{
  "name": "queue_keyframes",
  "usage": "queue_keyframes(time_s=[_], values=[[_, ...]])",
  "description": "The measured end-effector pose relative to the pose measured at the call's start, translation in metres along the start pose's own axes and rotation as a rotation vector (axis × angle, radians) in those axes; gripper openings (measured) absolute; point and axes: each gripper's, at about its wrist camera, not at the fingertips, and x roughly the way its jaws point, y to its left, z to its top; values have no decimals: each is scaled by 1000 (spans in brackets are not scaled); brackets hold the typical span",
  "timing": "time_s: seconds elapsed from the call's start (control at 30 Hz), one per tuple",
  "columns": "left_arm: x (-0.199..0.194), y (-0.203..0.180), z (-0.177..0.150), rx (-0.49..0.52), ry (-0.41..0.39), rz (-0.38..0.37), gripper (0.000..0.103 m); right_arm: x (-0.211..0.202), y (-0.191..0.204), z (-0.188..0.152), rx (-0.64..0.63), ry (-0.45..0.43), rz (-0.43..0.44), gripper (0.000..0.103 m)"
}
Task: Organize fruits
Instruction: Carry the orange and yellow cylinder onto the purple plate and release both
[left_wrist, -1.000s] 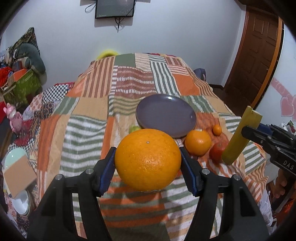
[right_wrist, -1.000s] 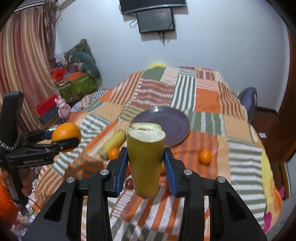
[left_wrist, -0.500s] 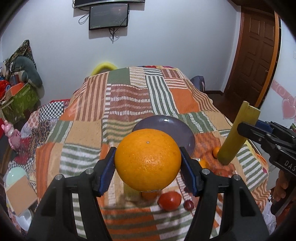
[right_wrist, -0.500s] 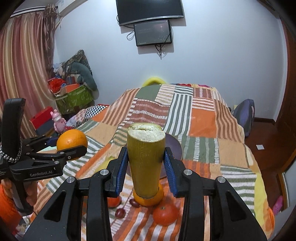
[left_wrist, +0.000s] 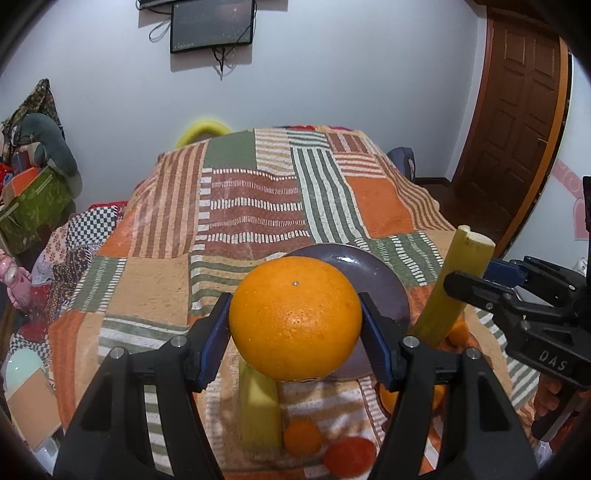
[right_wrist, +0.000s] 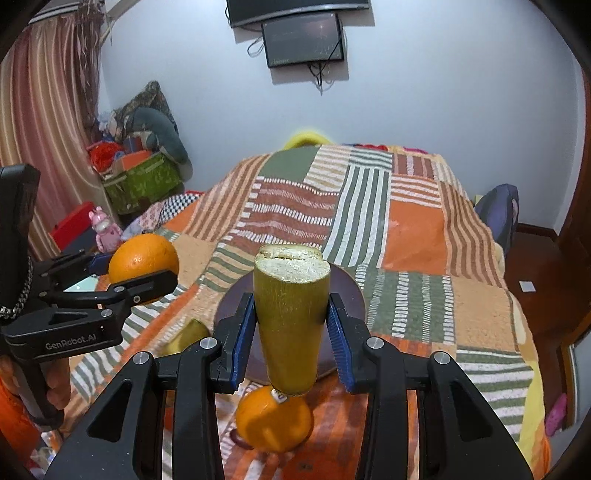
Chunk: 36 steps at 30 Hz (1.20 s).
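Our left gripper (left_wrist: 295, 321) pinches a large orange (left_wrist: 295, 317) above the bed (left_wrist: 251, 206), in front of the purple plate (left_wrist: 373, 266). Our right gripper (right_wrist: 291, 328) clamps a yellow-green stalk piece (right_wrist: 290, 325) upright. Only the left view shows a second stalk piece (left_wrist: 258, 413), a small orange (left_wrist: 302, 437) and a tomato (left_wrist: 349, 456) lying below; only the right view shows another orange (right_wrist: 273, 424) under the held stalk.

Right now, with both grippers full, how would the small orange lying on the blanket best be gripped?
Grip the small orange across its widest middle, coming from straight above. It is round and sits tight between a yellow stalk and a tomato, so a sideways approach looks blocked.
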Motion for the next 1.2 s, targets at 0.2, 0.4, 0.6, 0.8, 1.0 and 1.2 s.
queue_keyframes(time_s=[0.2,0.4,0.6,0.8,1.0,1.2], values=[[35,2,2,5,44,5,65,27,-9,2,14,78,45,35],[66,5,1,5,106,5,65,49,-9,3,-17,140,74,35],[92,4,1,-4,171,-14,65,72,-17,4,-31,178,63,35],[111,2,1,-8,223,-15,65,86,-23,11,-13,196,66,35],[122,2,-2,-16,267,-24,65,92,-23,12,-6,197,58,36],[131,4,-7,-30,309,-41,65,96,-24,14,-10,196,44,36]])
